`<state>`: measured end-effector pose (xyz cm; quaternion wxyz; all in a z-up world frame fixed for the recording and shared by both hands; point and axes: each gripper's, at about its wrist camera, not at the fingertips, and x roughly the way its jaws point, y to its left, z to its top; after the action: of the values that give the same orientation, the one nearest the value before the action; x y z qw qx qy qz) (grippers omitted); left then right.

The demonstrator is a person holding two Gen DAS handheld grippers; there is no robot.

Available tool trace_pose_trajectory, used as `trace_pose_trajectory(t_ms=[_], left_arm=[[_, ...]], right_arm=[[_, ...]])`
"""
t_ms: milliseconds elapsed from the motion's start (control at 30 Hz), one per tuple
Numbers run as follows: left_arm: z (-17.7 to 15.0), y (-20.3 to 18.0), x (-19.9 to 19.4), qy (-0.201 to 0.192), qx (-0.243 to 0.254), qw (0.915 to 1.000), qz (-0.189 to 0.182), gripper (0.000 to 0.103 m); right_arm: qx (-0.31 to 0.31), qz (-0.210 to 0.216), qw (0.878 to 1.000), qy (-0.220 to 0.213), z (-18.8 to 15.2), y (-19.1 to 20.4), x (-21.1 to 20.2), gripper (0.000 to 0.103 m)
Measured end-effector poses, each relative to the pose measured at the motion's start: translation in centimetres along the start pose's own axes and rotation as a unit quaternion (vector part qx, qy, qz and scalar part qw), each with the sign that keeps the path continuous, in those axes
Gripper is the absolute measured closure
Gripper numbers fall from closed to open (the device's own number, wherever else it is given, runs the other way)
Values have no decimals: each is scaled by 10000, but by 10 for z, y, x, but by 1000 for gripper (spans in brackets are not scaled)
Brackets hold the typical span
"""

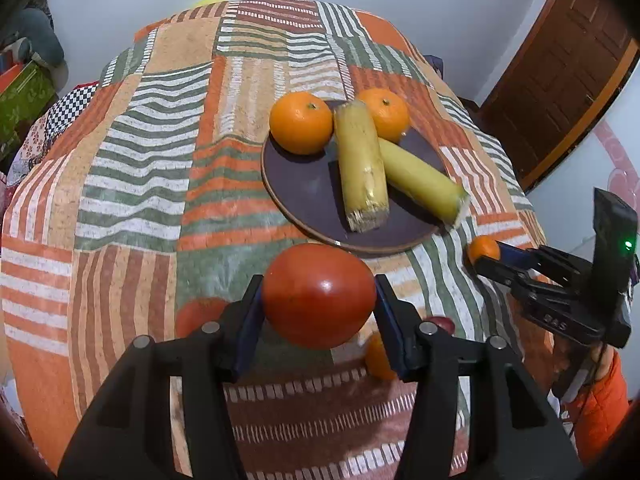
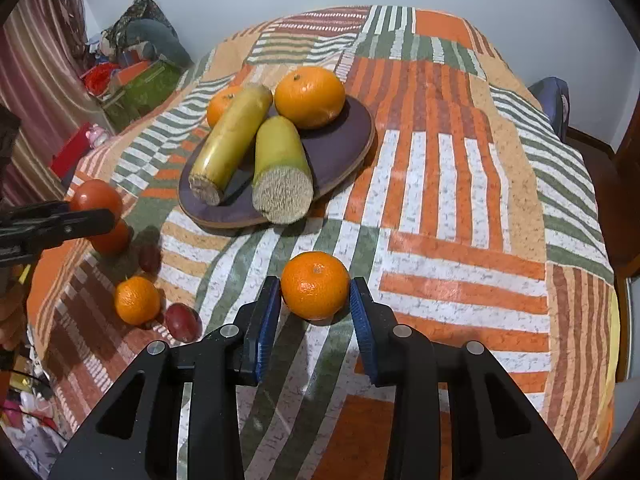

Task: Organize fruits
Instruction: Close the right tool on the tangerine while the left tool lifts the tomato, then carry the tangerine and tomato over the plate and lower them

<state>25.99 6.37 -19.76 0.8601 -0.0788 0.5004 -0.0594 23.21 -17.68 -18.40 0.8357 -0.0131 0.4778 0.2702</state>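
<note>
Left wrist view: left tool (image 1: 319,300) clamped on a smooth, glossy red tomato (image 1: 319,295), lifted above the patchwork-covered worktop (image 1: 132,184), just short of the dark round plate (image 1: 304,196). On the plate: two dimpled mandarins (image 1: 301,123) at the far rim, two fibrous yellow-green sugarcane pieces (image 1: 362,168) across the middle. Judged mid-carry; calls for a forward reach and gentle release on the plate's bare near-left part.

Right wrist view: right tool (image 2: 315,304) closed against a small mandarin (image 2: 315,285), blue ribbed pads touching both sides, near side of the plate. Cannot tell whether lifted or resting. Left of the plate: another tomato (image 2: 114,238), a mandarin (image 2: 137,300), two dark grapes (image 2: 183,321).
</note>
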Motion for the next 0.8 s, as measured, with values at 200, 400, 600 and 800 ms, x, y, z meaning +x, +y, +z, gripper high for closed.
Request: trace_pose_trajectory(t_ms=[200,400,600,800], left_arm=[[21,2,5,-147,25,9999,83,51],[41,1,17,-201,47,9997,119,51],[56,-2,32,-191,143,9996,137,51],[66,-2,47,-146,185,9996,147,51]], right_arm=[[-33,-9,9997,-261,18,-2,-11,71],[-40,-107,9988,-487,40,-5,-12,71],[-157,-185,9983,-535,54,-7,-5,71],[-302,-209,9979,-537,70,-5,11,71]])
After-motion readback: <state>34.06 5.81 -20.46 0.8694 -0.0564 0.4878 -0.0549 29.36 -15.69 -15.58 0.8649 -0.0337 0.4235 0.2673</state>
